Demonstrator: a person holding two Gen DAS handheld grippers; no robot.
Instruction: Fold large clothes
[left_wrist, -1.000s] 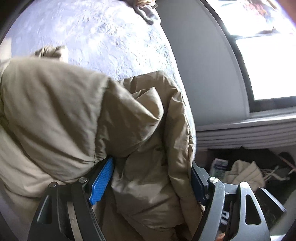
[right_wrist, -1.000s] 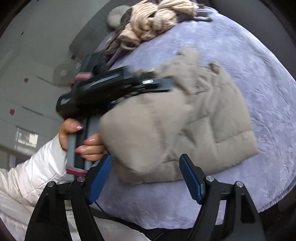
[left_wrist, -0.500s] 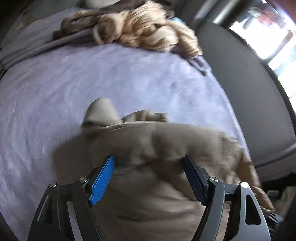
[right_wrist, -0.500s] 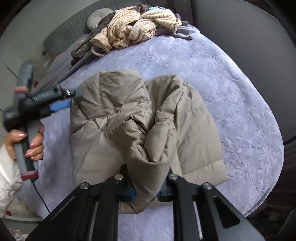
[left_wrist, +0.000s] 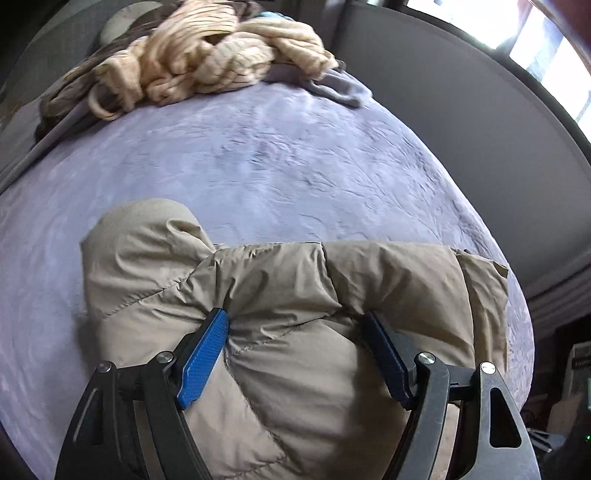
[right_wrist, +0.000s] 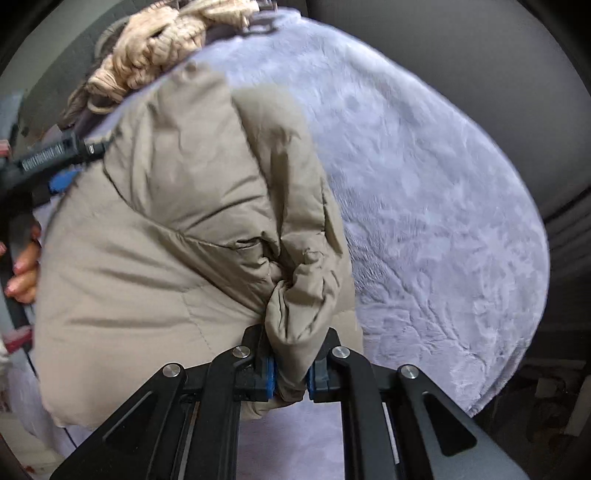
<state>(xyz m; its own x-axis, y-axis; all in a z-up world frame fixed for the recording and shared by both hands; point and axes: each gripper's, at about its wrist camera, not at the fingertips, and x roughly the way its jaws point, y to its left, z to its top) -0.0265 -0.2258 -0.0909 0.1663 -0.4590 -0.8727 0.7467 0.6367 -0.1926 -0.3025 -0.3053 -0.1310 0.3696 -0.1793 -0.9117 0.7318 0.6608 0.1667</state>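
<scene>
A beige puffer jacket (left_wrist: 388, 280) lies bunched on the lilac bed cover (left_wrist: 258, 155). My left gripper (left_wrist: 293, 325) points down at it. Its jaws stand wide, and the blue pads (left_wrist: 207, 350) dig into a thick puffy roll of the jacket on both sides. In the right wrist view the jacket (right_wrist: 166, 221) fills the left half. My right gripper (right_wrist: 290, 373) is shut on a bunched fold at the jacket's near edge. The left gripper (right_wrist: 74, 162) shows there at the jacket's far left edge, held by a hand (right_wrist: 24, 266).
A heap of cream knitwear and dark clothes (left_wrist: 207, 62) lies at the far end of the bed, also seen as a cream heap (right_wrist: 155, 48). A grey wall and a bright window (left_wrist: 546, 48) stand on the right. The bed cover's edge (right_wrist: 517, 332) drops off to a dark floor.
My right gripper went from open above the jacket to shut on a fold of it. The left gripper swung from facing the window to facing down the bed, with the jacket still between its jaws.
</scene>
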